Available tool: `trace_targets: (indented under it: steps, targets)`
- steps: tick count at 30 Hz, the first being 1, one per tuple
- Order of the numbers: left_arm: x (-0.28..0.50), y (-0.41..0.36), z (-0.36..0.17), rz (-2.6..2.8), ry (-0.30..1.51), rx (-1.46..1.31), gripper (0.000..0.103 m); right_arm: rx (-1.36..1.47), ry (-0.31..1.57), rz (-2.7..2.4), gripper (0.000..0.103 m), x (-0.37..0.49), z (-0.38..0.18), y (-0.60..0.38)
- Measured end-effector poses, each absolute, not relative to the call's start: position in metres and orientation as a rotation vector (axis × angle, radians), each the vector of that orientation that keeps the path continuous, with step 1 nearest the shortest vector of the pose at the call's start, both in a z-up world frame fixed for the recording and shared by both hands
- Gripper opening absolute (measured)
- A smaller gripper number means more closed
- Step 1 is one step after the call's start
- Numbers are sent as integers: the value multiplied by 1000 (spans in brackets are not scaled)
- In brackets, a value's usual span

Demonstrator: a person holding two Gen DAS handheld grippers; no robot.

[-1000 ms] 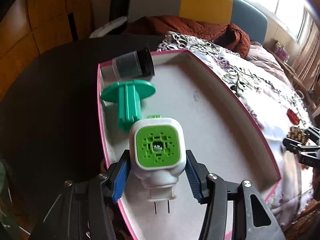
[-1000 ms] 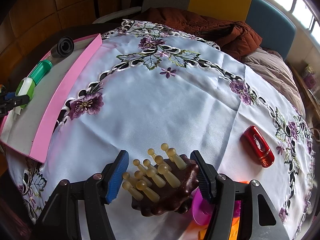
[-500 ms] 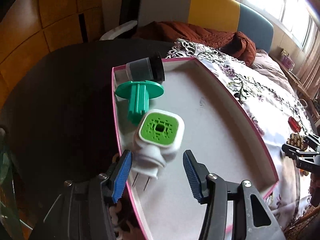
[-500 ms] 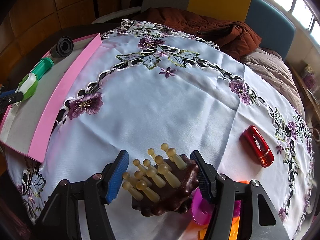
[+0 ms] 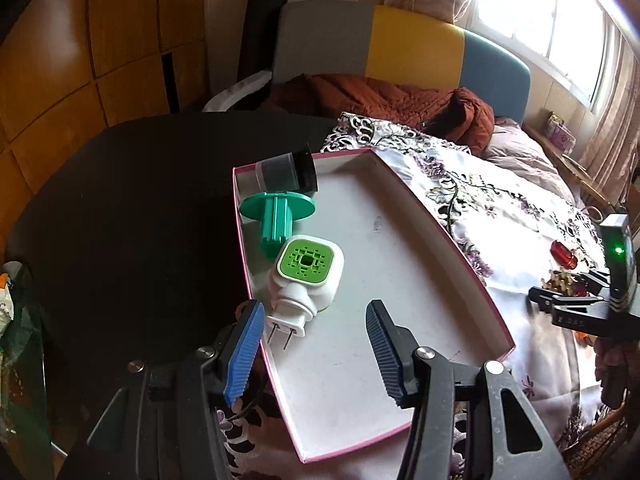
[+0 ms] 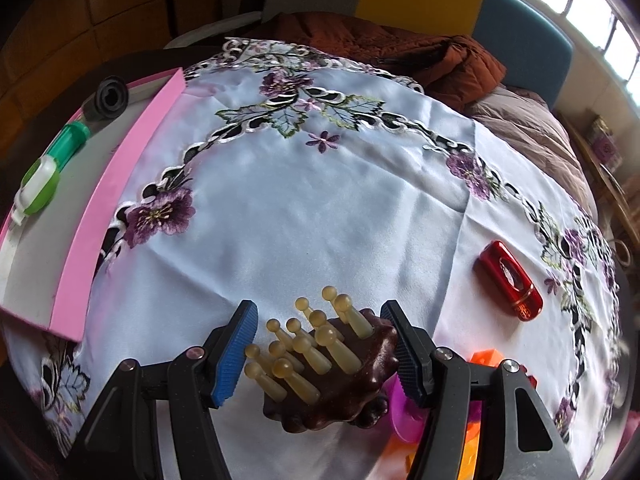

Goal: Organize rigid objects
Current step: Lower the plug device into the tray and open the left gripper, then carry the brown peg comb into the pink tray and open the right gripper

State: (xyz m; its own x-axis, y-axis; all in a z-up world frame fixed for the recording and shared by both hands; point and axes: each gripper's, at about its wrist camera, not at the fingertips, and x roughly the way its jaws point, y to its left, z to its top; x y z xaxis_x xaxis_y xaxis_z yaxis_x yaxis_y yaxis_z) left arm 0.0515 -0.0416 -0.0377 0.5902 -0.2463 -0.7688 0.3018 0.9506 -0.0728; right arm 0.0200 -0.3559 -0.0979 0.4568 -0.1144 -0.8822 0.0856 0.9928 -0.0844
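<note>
A white and green plug-in device (image 5: 306, 280) lies in the pink-edged tray (image 5: 472, 276), next to a green spool (image 5: 276, 216) and a black cylinder (image 5: 286, 174). My left gripper (image 5: 316, 346) is open and empty, just behind the plug. My right gripper (image 6: 320, 346) is open around a brown massager (image 6: 332, 368) with tan pegs on the tablecloth; its right finger touches the massager. The tray also shows at the left of the right wrist view (image 6: 116, 184).
A red oblong case (image 6: 508, 276) lies on the embroidered white tablecloth (image 6: 320, 200) to the right. Pink and orange plastic pieces (image 6: 404, 420) sit under the right gripper. A dark round table (image 5: 132, 216) lies left of the tray. A sofa with a brown blanket (image 5: 392, 96) stands behind.
My left gripper has let go of the plug-in device and drawn back; the device now lies tilted in the tray. The right gripper has not moved.
</note>
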Motion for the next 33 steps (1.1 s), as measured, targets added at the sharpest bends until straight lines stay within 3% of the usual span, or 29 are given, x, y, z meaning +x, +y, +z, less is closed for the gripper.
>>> trace_targets:
  steps: [14, 33]
  targets:
    - [49, -20, -41, -323, 890, 10, 53, 66, 1027, -194, 64, 29, -75, -335]
    - [53, -4, -43, -308, 900, -31, 53, 103, 911, 104, 64, 84, -26, -221]
